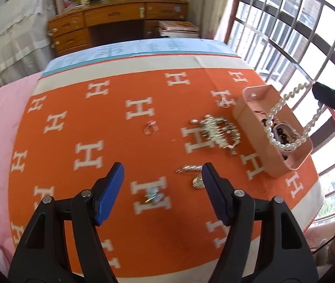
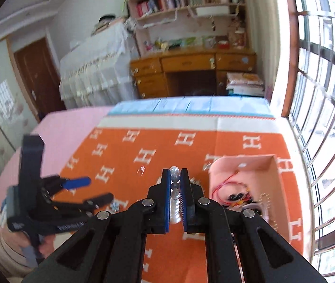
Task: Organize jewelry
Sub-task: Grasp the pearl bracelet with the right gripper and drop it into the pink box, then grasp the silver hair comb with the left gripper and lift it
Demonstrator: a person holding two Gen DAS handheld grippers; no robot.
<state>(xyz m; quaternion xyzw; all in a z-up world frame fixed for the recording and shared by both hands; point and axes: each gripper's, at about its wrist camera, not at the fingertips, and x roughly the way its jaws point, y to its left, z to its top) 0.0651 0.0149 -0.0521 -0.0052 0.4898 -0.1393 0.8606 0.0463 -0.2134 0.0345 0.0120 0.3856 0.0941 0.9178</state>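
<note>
The right gripper (image 2: 175,184) has its blue pads pressed together on a pearl necklace (image 1: 285,127), the beads caught in a column between them. In the left wrist view that strand hangs from the raised gripper in a long loop, its lower end resting among the dark beads inside the pink organizer box (image 1: 273,132) at the window side of the orange blanket (image 1: 120,155). The left gripper (image 1: 162,176) is spread wide and holds nothing; it hovers low over the blanket, with a small blue-and-silver piece (image 1: 152,197) lying between and just beyond its fingers. Near its right finger lie a silver spiral piece (image 1: 188,168) and a small ribbed gold piece (image 1: 198,181). Further out sit a tangled gold chain (image 1: 219,131), a ring (image 1: 150,129) on its own, and a second ring (image 1: 225,102) close to the box. Risks noted: the pinch is on round, smooth beads, so the strand could slip out if jerked. The hanging loop may snag the contents of the box or its rim and drag them, or tip the box. The box stands near the blanket edge by the window. Loose small pieces could be knocked by the left gripper's fingers.
</note>
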